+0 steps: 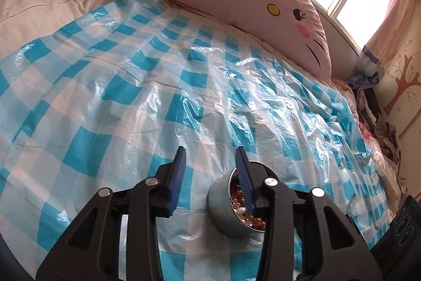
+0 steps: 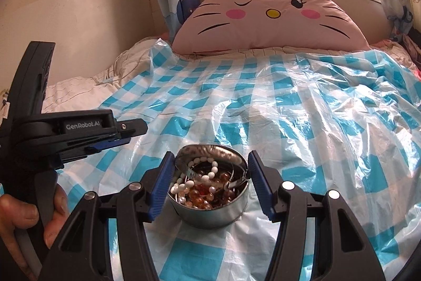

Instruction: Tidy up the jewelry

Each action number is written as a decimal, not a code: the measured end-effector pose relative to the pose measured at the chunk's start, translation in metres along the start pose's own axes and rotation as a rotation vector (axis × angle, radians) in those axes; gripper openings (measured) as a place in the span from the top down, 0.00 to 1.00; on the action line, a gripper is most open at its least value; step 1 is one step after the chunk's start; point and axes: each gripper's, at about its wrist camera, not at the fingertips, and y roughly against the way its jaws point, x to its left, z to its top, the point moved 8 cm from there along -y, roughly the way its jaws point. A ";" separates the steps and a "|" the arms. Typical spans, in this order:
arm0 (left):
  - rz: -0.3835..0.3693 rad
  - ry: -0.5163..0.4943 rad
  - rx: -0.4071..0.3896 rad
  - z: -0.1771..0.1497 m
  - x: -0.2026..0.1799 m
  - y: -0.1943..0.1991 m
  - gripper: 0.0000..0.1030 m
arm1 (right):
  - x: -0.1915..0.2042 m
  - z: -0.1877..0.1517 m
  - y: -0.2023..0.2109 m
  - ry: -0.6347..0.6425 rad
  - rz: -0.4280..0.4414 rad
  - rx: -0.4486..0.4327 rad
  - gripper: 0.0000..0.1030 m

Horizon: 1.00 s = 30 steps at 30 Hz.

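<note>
Right gripper [image 2: 210, 183] spread wide, straddling metal tin [image 2: 210, 210], pads apart from its wall, nothing pinched. Left gripper [image 1: 210, 175] spread too, empty, right finger over tin [image 1: 226, 212] rim; seen from right wrist view hanging left of tin. Tin upright on checked plastic sheet [image 2: 289, 109] over bed, near front edge. Inside: tangled pile of white pearl strand [image 2: 200, 179], amber beads [image 2: 208, 198], some silvery metal pieces. Judged nearly finished: all visible jewelry in tin, none loose on sheet. Possibly left: untangling, closing; no lid visible. Cat pillow [image 2: 265, 17] beyond.
</note>
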 end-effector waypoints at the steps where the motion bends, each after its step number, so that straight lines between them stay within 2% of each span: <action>1: 0.003 0.007 -0.011 0.002 0.002 0.002 0.58 | 0.003 0.002 -0.005 0.017 0.000 0.002 0.45; 2: 0.006 0.009 -0.017 0.003 0.004 0.003 0.56 | 0.005 0.003 -0.010 0.030 0.000 0.007 0.46; 3: 0.009 0.008 -0.020 0.004 0.004 0.004 0.56 | 0.007 0.003 -0.015 0.037 -0.001 0.014 0.50; 6: 0.008 -0.005 -0.021 0.004 0.003 0.005 0.55 | 0.006 0.003 -0.028 0.042 -0.007 0.032 0.50; 11: 0.005 -0.014 -0.034 0.005 0.000 0.009 0.50 | -0.012 0.003 -0.025 -0.030 -0.004 0.020 0.49; 15: 0.011 -0.014 -0.025 0.004 0.003 0.008 0.46 | -0.035 0.005 -0.012 -0.111 -0.039 -0.006 0.43; 17: 0.035 -0.037 -0.013 0.000 0.003 0.006 0.42 | -0.044 0.003 -0.005 -0.138 -0.064 -0.006 0.35; 19: 0.056 -0.075 -0.001 -0.006 0.000 0.007 0.37 | -0.049 0.000 0.004 -0.154 -0.090 0.004 0.28; 23: 0.133 -0.185 0.006 -0.022 -0.008 0.024 0.14 | -0.052 -0.009 0.028 -0.159 -0.160 0.014 0.12; 24: 0.147 -0.209 0.005 -0.025 -0.011 0.031 0.13 | -0.052 -0.014 0.037 -0.159 -0.178 0.014 0.08; 26: 0.170 -0.261 -0.002 -0.034 -0.017 0.050 0.07 | -0.053 -0.028 0.055 -0.162 -0.197 0.021 0.07; 28: 0.202 -0.325 -0.008 -0.048 -0.021 0.067 0.07 | -0.054 -0.040 0.070 -0.176 -0.208 0.040 0.07; 30: 0.234 -0.396 0.007 -0.066 -0.024 0.081 0.07 | -0.056 -0.045 0.090 -0.202 -0.237 0.015 0.07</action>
